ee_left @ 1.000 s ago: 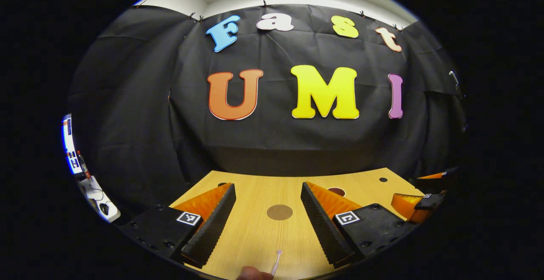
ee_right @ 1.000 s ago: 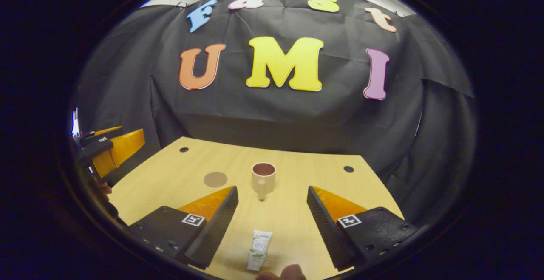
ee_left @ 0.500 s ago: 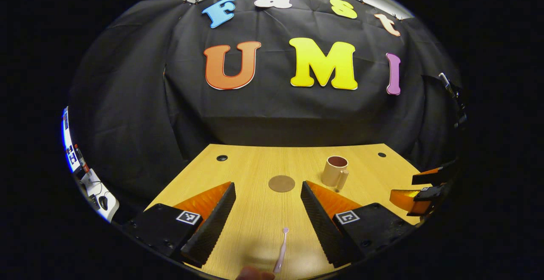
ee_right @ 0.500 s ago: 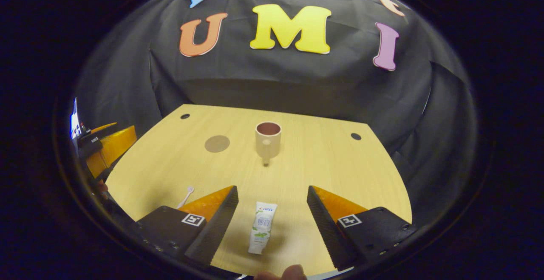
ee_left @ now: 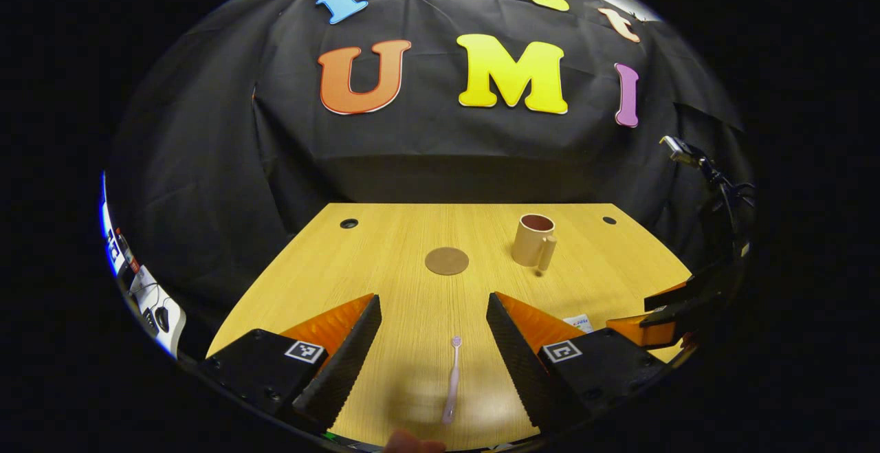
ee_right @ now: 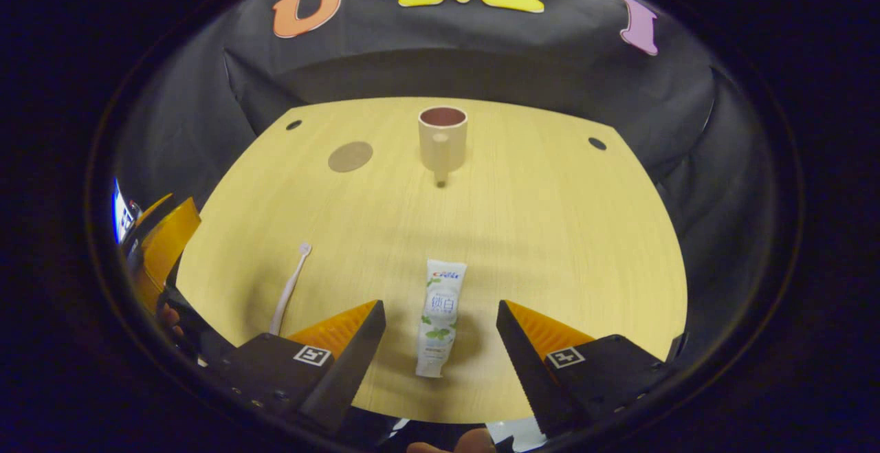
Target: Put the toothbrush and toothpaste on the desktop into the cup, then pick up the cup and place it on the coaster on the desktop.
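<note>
Both tools hung wide open above the desk (ee_right: 550, 233), the left gripper (ee_left: 433, 360) straddling the toothbrush (ee_left: 452, 379) and the right gripper (ee_right: 440, 353) straddling the toothpaste (ee_right: 438, 317). Beyond them the cup (ee_right: 442, 138) stood upright and empty. The coaster (ee_right: 350, 156) lay apart from the cup, on the toothbrush's side.

Right tool (ee_right: 440, 343) spread wide, toothpaste (ee_right: 438, 317) between fingers (untouched); cup (ee_right: 442, 135) beyond.

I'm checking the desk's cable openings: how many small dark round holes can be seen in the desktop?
2. One hole sits near the far left corner, beyond the coaster; the other hole is near the far right corner, right of the cup. The grippers hide the near edge.
</note>
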